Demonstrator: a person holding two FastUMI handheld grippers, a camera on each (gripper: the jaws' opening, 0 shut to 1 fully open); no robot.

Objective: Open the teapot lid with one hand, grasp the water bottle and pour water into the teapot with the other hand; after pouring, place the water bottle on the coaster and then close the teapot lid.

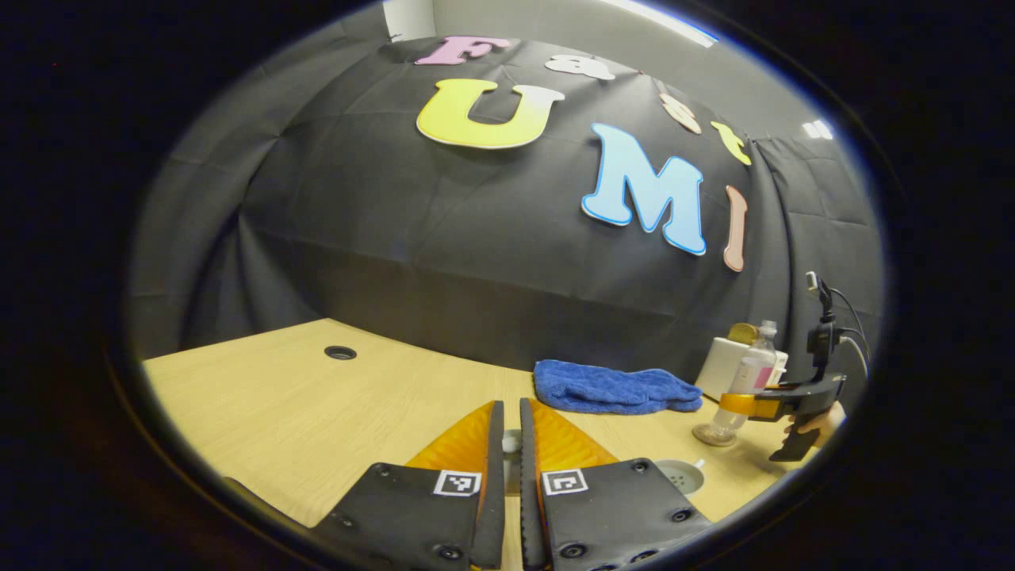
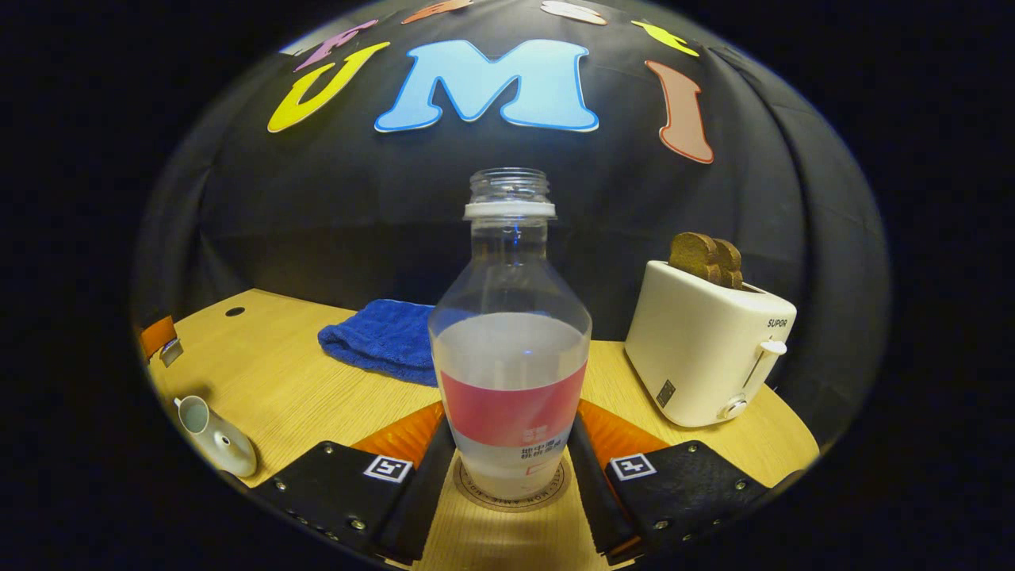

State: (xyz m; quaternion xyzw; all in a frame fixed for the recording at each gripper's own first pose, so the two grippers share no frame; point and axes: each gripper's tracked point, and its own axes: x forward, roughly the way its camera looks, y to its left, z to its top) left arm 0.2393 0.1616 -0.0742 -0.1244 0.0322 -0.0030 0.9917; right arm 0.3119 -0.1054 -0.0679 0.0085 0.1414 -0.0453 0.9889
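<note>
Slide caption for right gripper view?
Right gripper flanks uncapped water bottle standing on coaster; towel, toaster behind.

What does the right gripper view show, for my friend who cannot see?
An uncapped water bottle, half full, stands on a round coaster between the right gripper's fingers. Behind it on the wooden table lie a blue towel and a white toaster holding bread; the teapot's spout shows at left.

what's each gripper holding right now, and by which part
Right gripper: jaws around the water bottle low on its body, bottle standing on the coaster. Left gripper: jaws nearly closed on something small and pale, probably the teapot lid's knob.
</note>
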